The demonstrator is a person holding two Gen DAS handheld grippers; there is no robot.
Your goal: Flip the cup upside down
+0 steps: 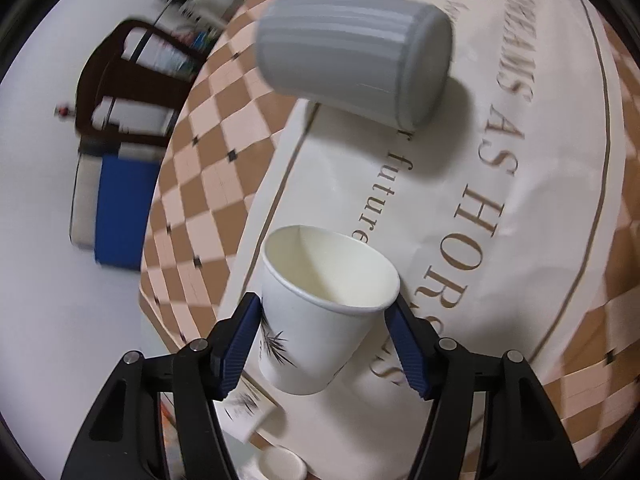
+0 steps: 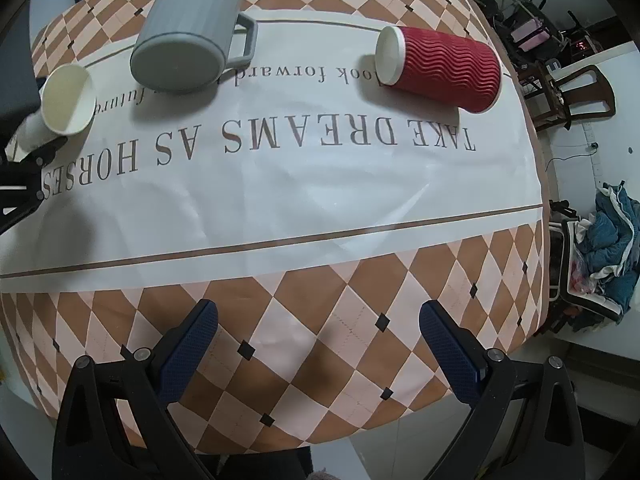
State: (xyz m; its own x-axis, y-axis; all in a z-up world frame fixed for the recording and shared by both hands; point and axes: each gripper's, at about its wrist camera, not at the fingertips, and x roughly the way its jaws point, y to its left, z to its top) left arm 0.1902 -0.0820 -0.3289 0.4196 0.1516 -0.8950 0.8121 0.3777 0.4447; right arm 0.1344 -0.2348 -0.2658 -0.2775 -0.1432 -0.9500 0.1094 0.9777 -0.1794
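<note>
Nearest to us in the left wrist view, our left gripper [image 1: 324,332] has its two blue pads on either side of the white paper cup [image 1: 320,312], just below the rim; whether both pads truly press the wall we cannot tell for sure, though the cup looks lifted and tilted as if clamped. Its mouth faces up and away from us, so we judge the flip not yet done: the cup seems grasped, and turning it over and setting it mouth-down remain. The right wrist view shows the same paper cup [image 2: 68,100] at the far left, tilted with its mouth open to the camera, with the black frame of the left gripper beneath it.

Our left gripper is rolled, so the tablecloth [image 1: 520,240] runs slantwise across its view. Our right gripper [image 2: 320,344] hangs spread wide and empty above the checked near edge of the tablecloth [image 2: 304,208], well apart from every cup.

Farther out, the grey mug [image 2: 188,28] appears to stand mouth-down, its handle toward the red cup [image 2: 444,68], which lies on its side at the far right.
</note>
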